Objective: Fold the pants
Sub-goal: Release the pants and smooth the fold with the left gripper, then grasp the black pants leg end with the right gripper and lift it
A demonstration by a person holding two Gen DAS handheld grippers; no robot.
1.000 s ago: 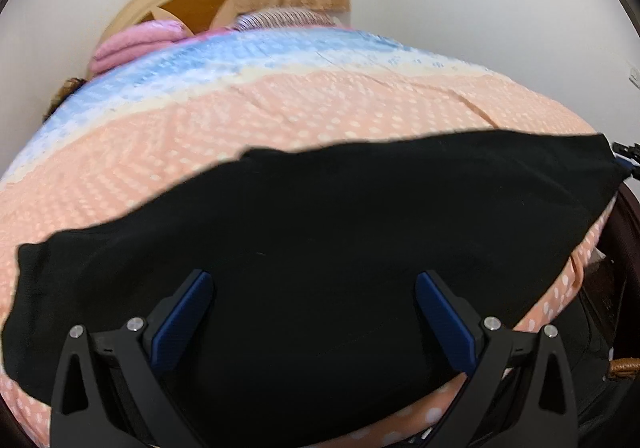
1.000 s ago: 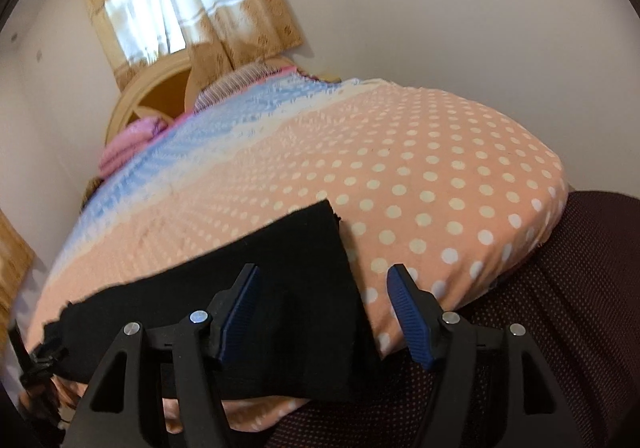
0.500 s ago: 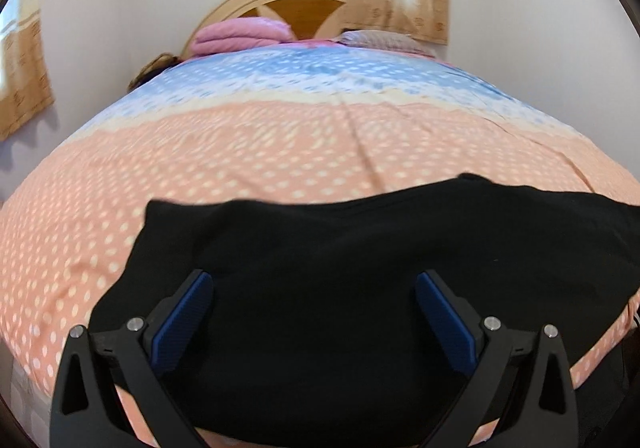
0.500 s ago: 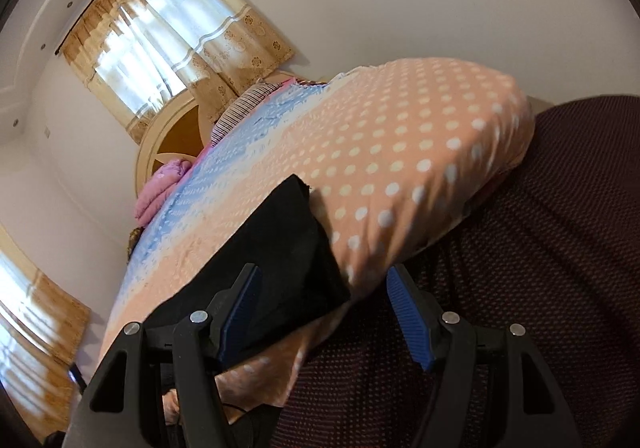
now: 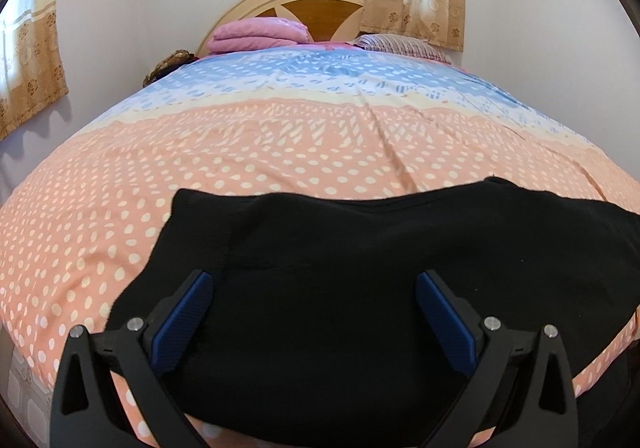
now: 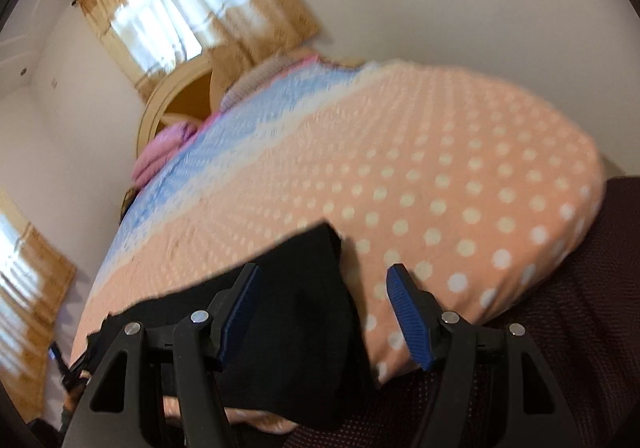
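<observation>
The black pants [image 5: 340, 268] lie flat across the near edge of a bed with a peach polka-dot sheet [image 5: 280, 152]. My left gripper [image 5: 314, 298] hovers open over the pants' left part, blue pads wide apart, nothing between them. In the right wrist view the pants' right end [image 6: 304, 288] lies on the sheet [image 6: 460, 176] near the bed's corner. My right gripper [image 6: 324, 296] stands open above that end, its left pad over the black cloth and its right pad over the sheet.
A folded pink blanket [image 5: 260, 34] and a striped pillow [image 5: 400, 46] lie by the wooden headboard [image 5: 316, 8]. Curtained windows [image 6: 176, 16] are on the far walls. Dark maroon dotted fabric [image 6: 560, 328] fills the lower right of the right wrist view, beside the bed's corner.
The left gripper swung toward the pants' left end, which now shows whole in its view. The right gripper tilted away over the bed's corner and came back above the pants' right end.
</observation>
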